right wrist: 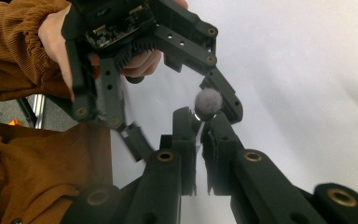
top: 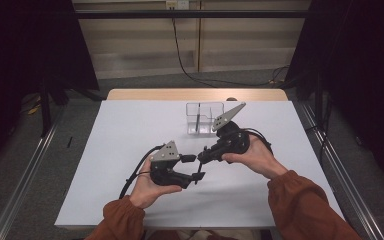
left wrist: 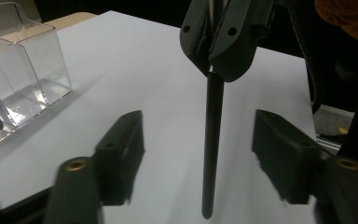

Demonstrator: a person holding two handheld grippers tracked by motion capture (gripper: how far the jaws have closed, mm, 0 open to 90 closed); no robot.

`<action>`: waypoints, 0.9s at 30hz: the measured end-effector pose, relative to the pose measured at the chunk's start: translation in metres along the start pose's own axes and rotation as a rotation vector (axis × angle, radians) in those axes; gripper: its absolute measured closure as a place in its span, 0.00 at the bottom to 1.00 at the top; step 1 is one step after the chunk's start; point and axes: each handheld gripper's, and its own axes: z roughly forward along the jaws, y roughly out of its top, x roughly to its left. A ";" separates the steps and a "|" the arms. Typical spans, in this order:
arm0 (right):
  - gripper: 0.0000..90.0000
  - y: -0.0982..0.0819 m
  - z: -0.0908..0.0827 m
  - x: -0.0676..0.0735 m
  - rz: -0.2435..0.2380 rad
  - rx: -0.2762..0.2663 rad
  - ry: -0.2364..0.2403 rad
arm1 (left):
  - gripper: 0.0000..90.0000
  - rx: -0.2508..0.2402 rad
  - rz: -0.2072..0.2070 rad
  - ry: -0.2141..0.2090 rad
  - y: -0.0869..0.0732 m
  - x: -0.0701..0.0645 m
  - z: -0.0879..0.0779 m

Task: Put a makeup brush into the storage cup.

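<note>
A thin black brush (left wrist: 213, 140) with a grey fluffy tip (right wrist: 208, 101) hangs upright over the white table (top: 130, 130). My right gripper (top: 203, 153) is shut on its upper end, tip poking out past the jaws (right wrist: 203, 122). In the left gripper view that gripper (left wrist: 220, 65) comes down from above with the handle below it. My left gripper (top: 196, 167) sits just to the left, turned toward the brush. Its jaws stand apart on either side of the handle (left wrist: 203, 154) with gaps on both sides, touching nothing. Its fingers (right wrist: 223, 95) reach around the brush tip.
A clear plastic organizer (top: 205, 105) with dividers stands at the back middle of the table, holding a black stick-like item (top: 198, 122). It appears at the left of the left gripper view (left wrist: 32, 56). Black cables trail from both grippers. Dark curtains flank the table.
</note>
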 end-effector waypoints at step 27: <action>0.93 -0.005 0.010 0.001 -0.001 -0.005 0.005 | 0.93 -0.021 -0.009 -0.021 -0.002 -0.003 0.001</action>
